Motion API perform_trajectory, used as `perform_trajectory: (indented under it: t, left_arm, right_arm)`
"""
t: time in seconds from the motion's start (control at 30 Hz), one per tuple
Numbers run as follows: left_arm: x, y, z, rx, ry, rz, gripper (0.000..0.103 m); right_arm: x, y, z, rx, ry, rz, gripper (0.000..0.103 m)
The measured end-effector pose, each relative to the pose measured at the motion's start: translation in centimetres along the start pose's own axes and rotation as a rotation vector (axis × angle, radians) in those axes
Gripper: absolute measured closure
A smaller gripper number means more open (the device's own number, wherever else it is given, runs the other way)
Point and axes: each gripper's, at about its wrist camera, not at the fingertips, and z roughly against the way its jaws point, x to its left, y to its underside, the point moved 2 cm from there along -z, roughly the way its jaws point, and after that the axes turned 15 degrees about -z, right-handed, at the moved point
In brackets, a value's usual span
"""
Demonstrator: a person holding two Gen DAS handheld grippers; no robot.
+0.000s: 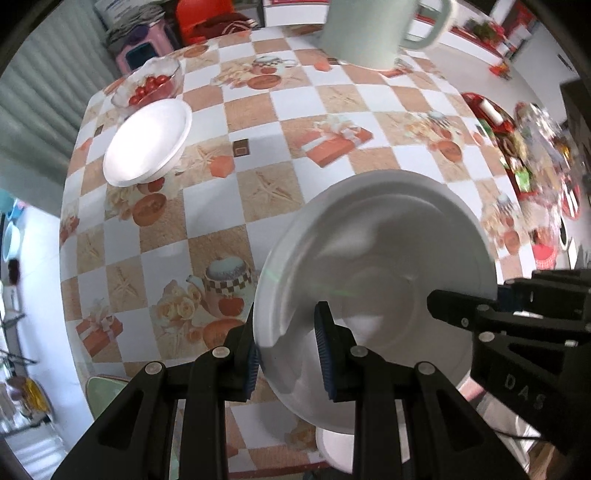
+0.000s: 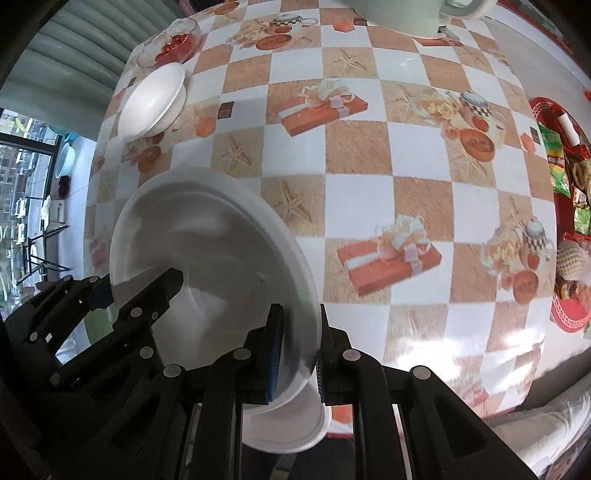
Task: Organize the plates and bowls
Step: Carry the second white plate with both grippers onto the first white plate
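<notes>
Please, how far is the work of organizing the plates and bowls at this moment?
Done: nothing looks stacked yet. In hand: the left gripper and right gripper both clamp the rim of the white plate, raised above a white bowl. Left: the other white bowl, beside the glass bowl of tomatoes, remains ungathered.

The counter (image 2: 369,155) wears a checked cloth of white and tan squares printed with gift boxes, teapots and starfish, and bright light glares off its near edge. Beyond its far left corner runs a pale ribbed wall (image 1: 44,110), with a pink stool (image 1: 147,48) and an orange chair (image 1: 207,22) close behind the far edge. Left of the counter, a dark-framed window (image 2: 26,184) opens on daylight above a white floor (image 1: 33,266).
</notes>
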Motion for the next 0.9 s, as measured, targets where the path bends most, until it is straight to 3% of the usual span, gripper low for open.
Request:
perform_trajectory:
  t: [0.27, 0.5, 0.9]
  left_arm:
    - [-3.2, 3.2, 1.1, 0.018, 0.036, -0.111, 0.074]
    - [-5.9, 6.6, -0.6, 0.092, 0.096, -0.192, 0.073]
    - [-6.6, 8.4, -2.5, 0.159, 0.171, -0.223, 0.073]
  right_arm:
    - [-1.9, 4.1, 0.0, 0.034, 0.024, -0.037, 0.086]
    - [-3.6, 7.6, -2.5, 0.112, 0.053, -0.081, 0.086]
    - [-4.0, 9.1, -4.4, 0.17, 0.07, -0.099, 0.086]
